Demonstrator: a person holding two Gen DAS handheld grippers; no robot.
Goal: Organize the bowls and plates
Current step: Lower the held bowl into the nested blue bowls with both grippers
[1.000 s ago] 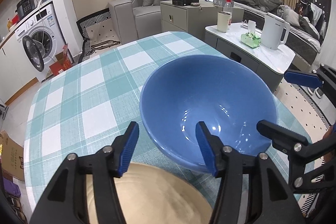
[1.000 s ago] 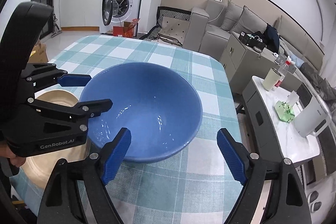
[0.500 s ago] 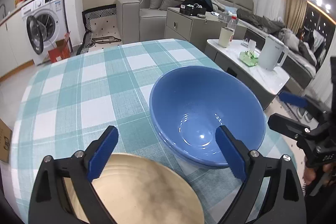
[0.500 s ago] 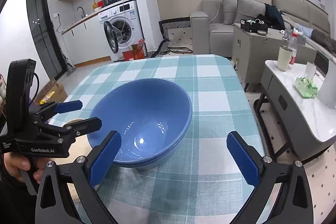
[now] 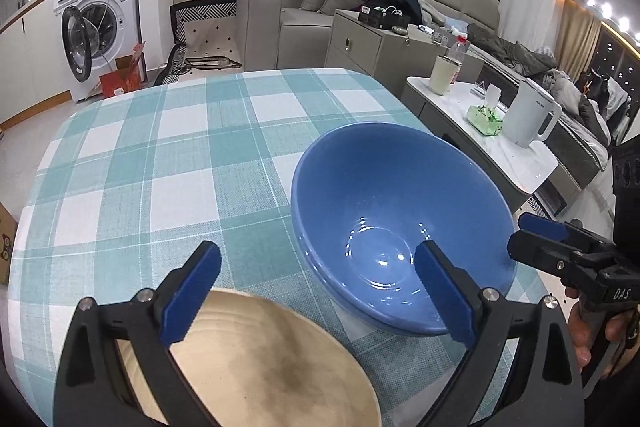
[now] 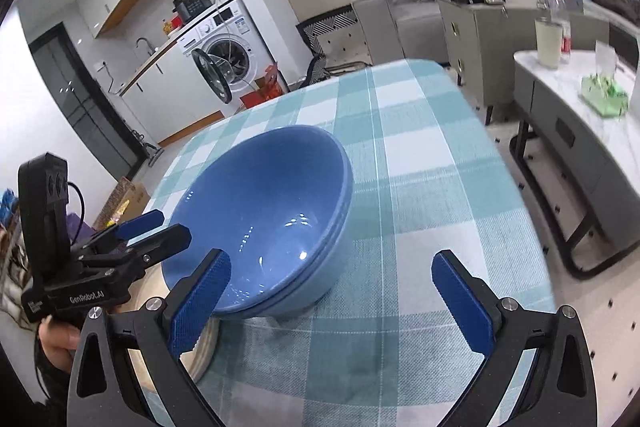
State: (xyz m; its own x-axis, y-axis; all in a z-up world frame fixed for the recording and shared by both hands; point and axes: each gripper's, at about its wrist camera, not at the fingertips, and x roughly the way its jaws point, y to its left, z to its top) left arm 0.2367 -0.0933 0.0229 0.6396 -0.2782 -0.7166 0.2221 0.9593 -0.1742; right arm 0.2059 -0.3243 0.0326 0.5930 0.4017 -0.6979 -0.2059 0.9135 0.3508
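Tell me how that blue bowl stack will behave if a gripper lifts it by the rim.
The blue bowl stack looks glazed and glossy, so probably slippery and breakable. At least two rims show, so likely heavy, and the top bowl may shift. Its steep sides suggest tipping.

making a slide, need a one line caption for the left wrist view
Open left tongs hover over a beige plate beside stacked blue bowls on a checked tablecloth.

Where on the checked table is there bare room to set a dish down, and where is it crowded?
Free: the checked cloth left of and beyond the stacked blue bowls, out to the far edge; also the strip right of the bowls in the right wrist view. Crowded: the near edge, where the beige plate lies beside the bowls.
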